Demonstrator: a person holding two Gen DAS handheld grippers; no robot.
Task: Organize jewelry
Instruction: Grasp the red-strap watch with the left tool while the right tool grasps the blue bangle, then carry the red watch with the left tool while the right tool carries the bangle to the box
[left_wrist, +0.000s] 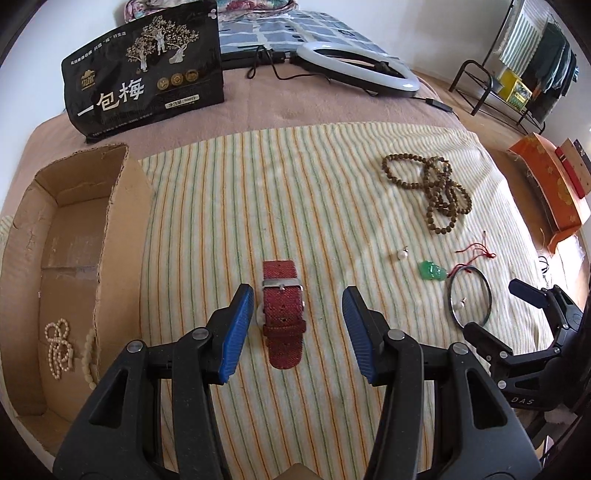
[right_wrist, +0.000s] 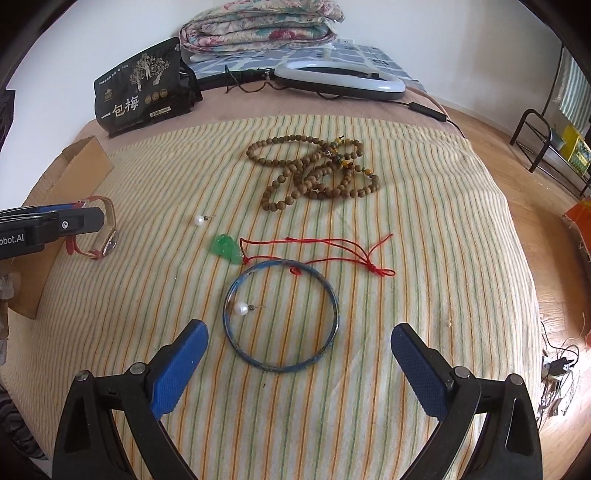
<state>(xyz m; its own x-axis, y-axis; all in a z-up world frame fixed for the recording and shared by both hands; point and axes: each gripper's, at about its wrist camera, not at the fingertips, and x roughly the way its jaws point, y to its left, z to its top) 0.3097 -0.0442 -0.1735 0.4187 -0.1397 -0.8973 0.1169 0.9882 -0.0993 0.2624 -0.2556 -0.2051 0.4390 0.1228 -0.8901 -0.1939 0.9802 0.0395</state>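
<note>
My left gripper (left_wrist: 298, 299) is open, its blue fingers either side of a red-strapped watch (left_wrist: 283, 317) lying on the striped towel (left_wrist: 258, 192); the watch also shows in the right wrist view (right_wrist: 101, 232). My right gripper (right_wrist: 299, 332) is open just short of a dark blue bangle (right_wrist: 281, 314) with a pearl earring (right_wrist: 242, 308) inside it. Beyond lie a green jade pendant (right_wrist: 225, 248) on a red cord (right_wrist: 332, 251), a second pearl earring (right_wrist: 200, 220) and brown wooden beads (right_wrist: 314, 171). A cardboard box (left_wrist: 62, 258) at left holds pale bead strings (left_wrist: 57, 349).
A black snack bag (left_wrist: 147, 70) and a white ring light (left_wrist: 358, 66) with its cable lie at the back of the bed. An orange box (left_wrist: 550, 192) stands at the right edge. A folded quilt (right_wrist: 266, 26) is at the far end.
</note>
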